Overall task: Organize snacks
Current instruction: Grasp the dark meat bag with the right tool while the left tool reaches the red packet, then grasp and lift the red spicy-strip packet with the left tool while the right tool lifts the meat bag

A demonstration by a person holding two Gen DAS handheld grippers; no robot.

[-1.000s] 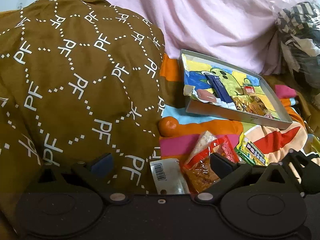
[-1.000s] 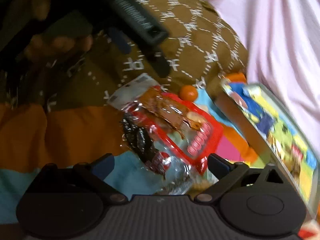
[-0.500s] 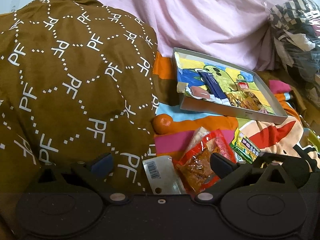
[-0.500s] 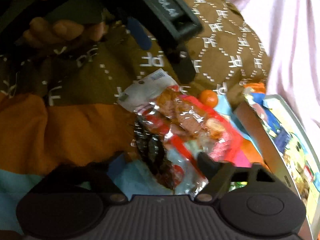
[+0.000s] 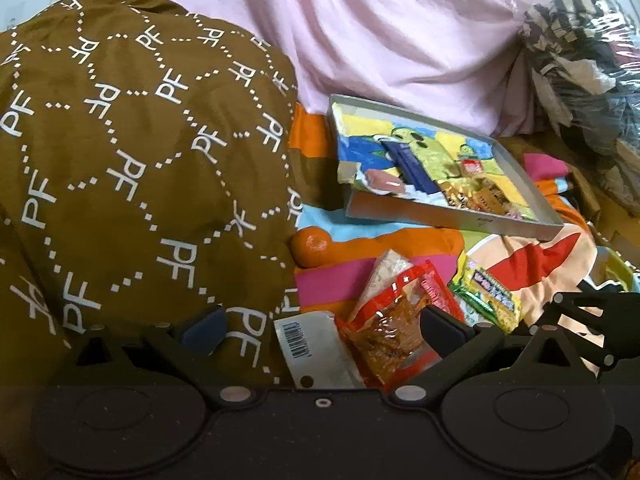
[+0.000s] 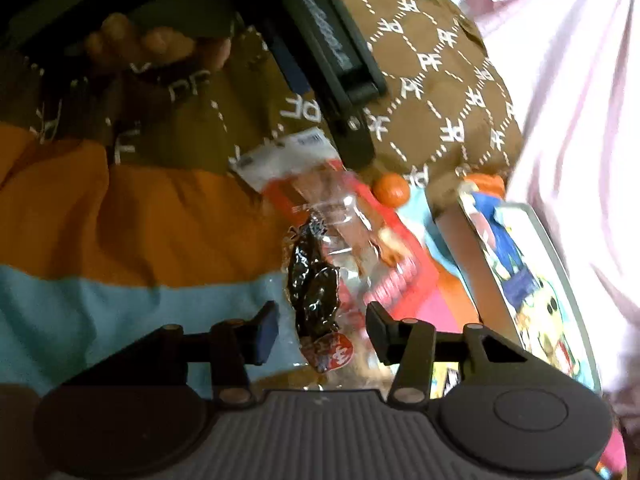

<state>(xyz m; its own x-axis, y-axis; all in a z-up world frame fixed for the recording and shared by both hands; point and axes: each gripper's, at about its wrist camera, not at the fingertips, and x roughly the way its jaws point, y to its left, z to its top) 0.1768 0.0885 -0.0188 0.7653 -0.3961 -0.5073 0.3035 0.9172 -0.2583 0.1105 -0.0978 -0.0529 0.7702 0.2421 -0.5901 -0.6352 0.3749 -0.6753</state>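
Observation:
My left gripper (image 5: 320, 326) is open, hovering over a red snack packet (image 5: 394, 328) with a white barcode end (image 5: 310, 344). A green-yellow packet (image 5: 486, 294) and an orange fruit (image 5: 310, 245) lie beside it. A grey shallow box (image 5: 452, 216) holds several snacks on a cartoon liner. My right gripper (image 6: 320, 330) is half closed around a clear packet of dark snacks (image 6: 314, 292), its fingers either side and not touching. The red packet (image 6: 348, 216), fruit (image 6: 391, 188) and box (image 6: 556, 264) show beyond it. The left gripper (image 6: 332, 60) shows at top.
A brown patterned quilt (image 5: 132, 168) bulges at the left. A pink sheet (image 5: 400, 40) rises behind the box. A plastic-wrapped bundle (image 5: 580, 72) sits at the far right. Everything lies on a soft striped bedspread (image 6: 100, 220).
My right gripper's fingers have narrowed around the dark snack packet and it has moved closer. The left gripper has shifted slightly; it stays open.

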